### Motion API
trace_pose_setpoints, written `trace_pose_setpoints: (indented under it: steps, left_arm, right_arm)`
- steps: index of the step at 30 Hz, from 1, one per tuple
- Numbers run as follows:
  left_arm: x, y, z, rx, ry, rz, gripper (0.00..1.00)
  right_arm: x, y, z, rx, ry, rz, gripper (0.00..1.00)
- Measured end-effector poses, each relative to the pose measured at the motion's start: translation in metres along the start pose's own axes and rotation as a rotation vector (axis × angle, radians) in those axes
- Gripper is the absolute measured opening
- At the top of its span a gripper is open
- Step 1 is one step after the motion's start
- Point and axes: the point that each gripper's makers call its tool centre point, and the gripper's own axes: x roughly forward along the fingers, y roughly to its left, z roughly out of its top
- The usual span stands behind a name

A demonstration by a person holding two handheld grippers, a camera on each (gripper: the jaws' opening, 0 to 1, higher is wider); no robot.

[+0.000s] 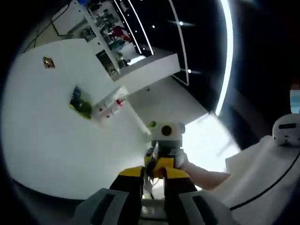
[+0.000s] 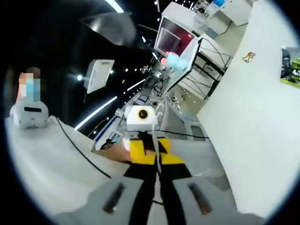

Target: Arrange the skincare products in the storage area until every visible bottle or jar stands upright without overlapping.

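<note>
On the white table (image 1: pixel 51 140), far from the left gripper (image 1: pixel 153 180), sits a small cluster of skincare products (image 1: pixel 108 104): white bottles/tubes w/ red-pink caps, lying low and pressed together beside a dark green-and-black pack (image 1: pixel 80 102), w/ a small gold-coloured item (image 1: pixel 48 62) further off. Too small to tell which ones are upright; several look to be on their sides, touching. Judging by that, the task is barely begun, if at all: nothing looks sorted, both grippers are well apart from the products, so approach, picking up, standing and spacing each piece all seem left to do. Left gripper: jaws pressed together or nearly so, nothing between them, as far as the left gripper view shows. Right gripper (image 2: pixel 157 176): jaws close together w/ just a thin gap, nothing held. Each gripper shows in the other's view near centre, yellow-marked, w/ a hand (image 1: pixel 201 176) behind it in the left gripper view. In the right gripper view the table edge runs down the right side, w/ the green pack (image 2: pixel 290 65) and gold item (image 2: pixel 248 56) at the far right. Writing: none readable; labels on products and pack are too blurred and small.
</note>
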Motion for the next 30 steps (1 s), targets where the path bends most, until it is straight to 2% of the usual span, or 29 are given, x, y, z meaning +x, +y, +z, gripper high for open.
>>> trace_pose_setpoints:
  steps: [2,3,4,5,8,10,11,12,13,15,17,19,20,22,28,30]
  left_arm:
    - [-0.003,0.002,0.005,-0.016,-0.017,-0.006,0.12]
    - [-0.005,0.003,0.01,-0.033,-0.04,-0.012,0.03]
    - [-0.008,0.002,0.013,-0.057,-0.046,-0.031,0.01]
    - [-0.006,0.0,0.013,-0.071,-0.047,-0.043,0.01]
    - [-0.001,0.0,0.012,-0.011,-0.041,-0.029,0.01]
    - [0.0,0.002,0.016,-0.028,-0.056,-0.034,0.01]
    - [0.0,0.001,0.019,-0.048,-0.076,-0.045,0.01]
    - [0.002,-0.001,0.028,-0.085,-0.129,-0.065,0.0]
    - [0.001,-0.001,0.032,-0.11,-0.155,-0.073,0.0]
    - [0.0,0.002,0.037,-0.136,-0.181,-0.075,0.0]
    - [0.0,0.007,0.039,-0.144,-0.19,-0.054,0.01]
    - [0.0,0.01,0.04,-0.156,-0.196,-0.041,0.01]
    - [0.0,0.013,0.042,-0.172,-0.21,-0.043,0.01]
    - [0.0,0.016,0.043,-0.18,-0.221,-0.034,0.01]
    - [0.002,0.019,0.038,-0.189,-0.202,-0.017,0.01]
    - [0.004,0.021,0.035,-0.19,-0.188,-0.008,0.01]
  right_arm:
    - [-0.002,-0.001,0.004,0.006,-0.012,-0.009,0.02]
    - [-0.004,-0.001,0.006,0.008,-0.02,-0.013,0.03]
    - [-0.007,0.001,0.005,0.017,-0.016,0.003,0.03]
    - [-0.007,0.002,0.007,0.015,-0.025,-0.003,0.03]
    - [-0.008,-0.002,0.01,0.01,-0.035,-0.029,0.03]
    - [-0.009,-0.004,0.013,0.016,-0.067,-0.036,0.05]
    - [-0.009,-0.004,0.016,0.018,-0.087,-0.04,0.07]
    - [-0.008,-0.005,0.016,0.024,-0.103,-0.043,0.09]
    - [-0.007,-0.006,0.015,0.025,-0.101,-0.045,0.11]
    - [-0.001,-0.005,0.012,0.035,-0.108,-0.045,0.12]
    - [0.002,-0.006,0.012,0.015,-0.13,-0.059,0.09]
    - [0.003,-0.003,0.014,0.031,-0.154,-0.039,0.03]
    - [0.001,-0.006,0.019,0.045,-0.199,-0.053,0.03]
    - [-0.001,-0.006,0.022,0.067,-0.231,-0.045,0.03]
    - [-0.01,-0.011,0.022,0.079,-0.255,-0.066,0.03]
    - [-0.01,-0.013,0.02,0.063,-0.241,-0.077,0.02]
